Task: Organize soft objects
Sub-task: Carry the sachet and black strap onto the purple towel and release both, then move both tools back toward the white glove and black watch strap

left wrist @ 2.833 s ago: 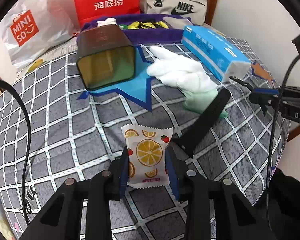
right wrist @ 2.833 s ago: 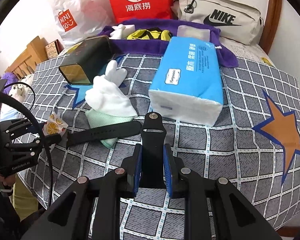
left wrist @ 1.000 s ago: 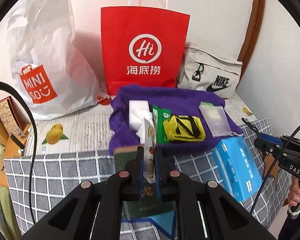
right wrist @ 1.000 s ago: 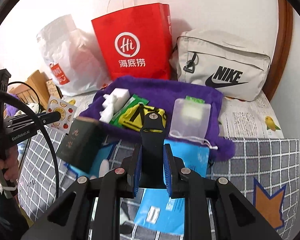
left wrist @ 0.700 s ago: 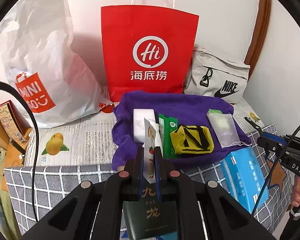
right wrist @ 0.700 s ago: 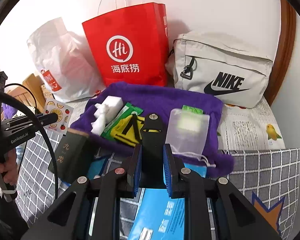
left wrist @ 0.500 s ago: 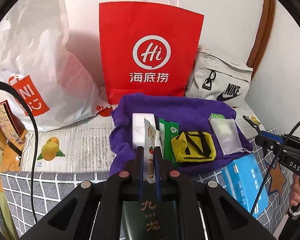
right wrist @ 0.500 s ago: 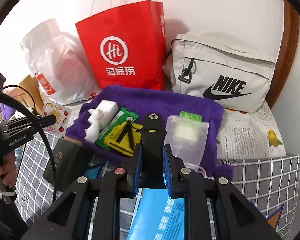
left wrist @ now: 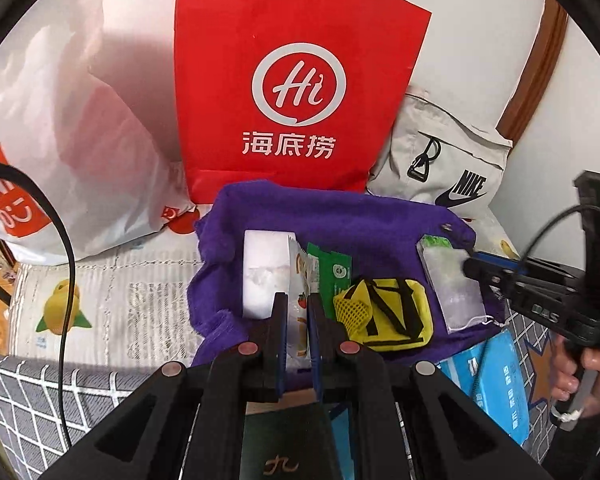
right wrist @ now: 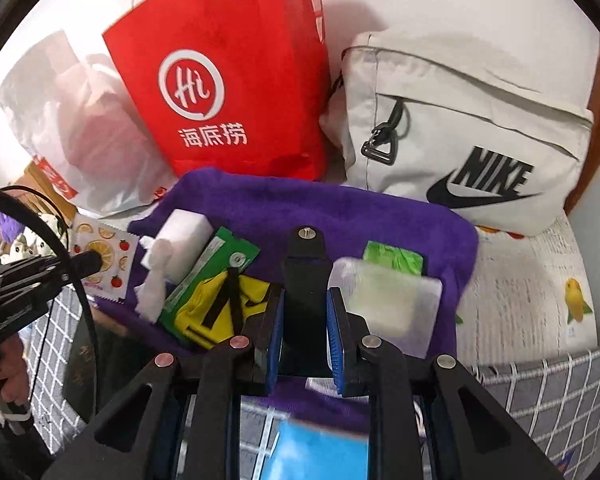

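Observation:
My left gripper (left wrist: pixel 298 304) is shut on an orange-print snack packet (left wrist: pixel 299 280), held edge-on above the near left part of the purple towel (left wrist: pixel 332 220). The packet also shows in the right wrist view (right wrist: pixel 100 254). My right gripper (right wrist: pixel 305 300) is shut on a black strap (right wrist: pixel 305 276), held upright over the towel (right wrist: pixel 360 216). On the towel lie a white sponge (left wrist: pixel 265 272), a green sachet (left wrist: pixel 331 276), a yellow mesh pouch (left wrist: pixel 384 314) and a clear drawstring bag (left wrist: pixel 452 288).
Behind the towel stand a red Hi paper bag (left wrist: pixel 292 80), a white plastic bag (left wrist: pixel 60 140) and a beige Nike bag (right wrist: pixel 460 128). A blue tissue pack (left wrist: pixel 496 384) and a dark box (left wrist: pixel 284 440) lie on the checked blanket in front.
Both grippers have moved forward and closer to the purple towel, each still holding its object. The right gripper now reaches over the towel's right part.

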Demonstrator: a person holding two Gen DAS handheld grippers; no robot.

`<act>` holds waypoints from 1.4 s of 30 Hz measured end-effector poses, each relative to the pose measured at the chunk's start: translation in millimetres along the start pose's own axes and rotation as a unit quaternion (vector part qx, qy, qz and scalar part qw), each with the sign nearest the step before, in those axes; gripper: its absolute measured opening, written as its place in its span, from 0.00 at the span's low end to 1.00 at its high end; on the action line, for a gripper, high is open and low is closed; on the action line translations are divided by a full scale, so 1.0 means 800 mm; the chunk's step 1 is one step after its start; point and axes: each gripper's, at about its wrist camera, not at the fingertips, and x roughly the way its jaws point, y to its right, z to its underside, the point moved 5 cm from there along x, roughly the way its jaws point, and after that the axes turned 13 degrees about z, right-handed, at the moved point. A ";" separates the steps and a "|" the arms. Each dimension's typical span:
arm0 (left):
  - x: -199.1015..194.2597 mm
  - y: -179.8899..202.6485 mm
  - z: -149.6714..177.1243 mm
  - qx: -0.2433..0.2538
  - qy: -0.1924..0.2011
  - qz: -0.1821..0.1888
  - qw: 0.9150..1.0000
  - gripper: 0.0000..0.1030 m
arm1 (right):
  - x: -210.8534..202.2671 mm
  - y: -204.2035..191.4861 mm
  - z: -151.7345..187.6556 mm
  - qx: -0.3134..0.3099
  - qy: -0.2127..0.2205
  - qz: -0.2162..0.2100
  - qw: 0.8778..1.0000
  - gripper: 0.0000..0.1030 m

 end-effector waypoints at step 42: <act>0.118 0.019 -0.034 -0.051 -0.063 0.079 0.994 0.13 | -0.002 0.026 0.063 0.007 -0.018 -0.017 1.000 0.39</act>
